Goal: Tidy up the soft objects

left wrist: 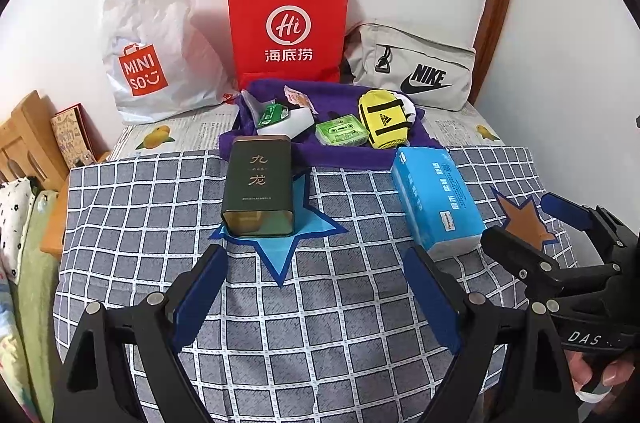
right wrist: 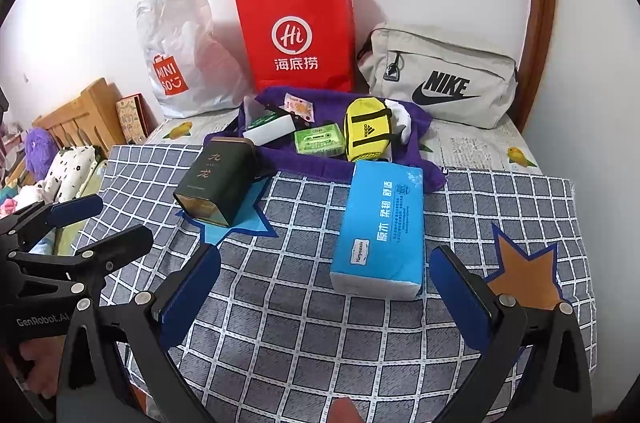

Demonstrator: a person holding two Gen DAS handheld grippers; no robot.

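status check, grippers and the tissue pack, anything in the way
Left gripper open, empty. Right gripper open, empty. Blue tissue pack flat on checked cloth, just ahead of right gripper. Path clear; dark tin off to the side.

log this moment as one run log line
left gripper: open, empty | right gripper: open, empty | blue tissue pack: on checked cloth | dark tin: on blue star
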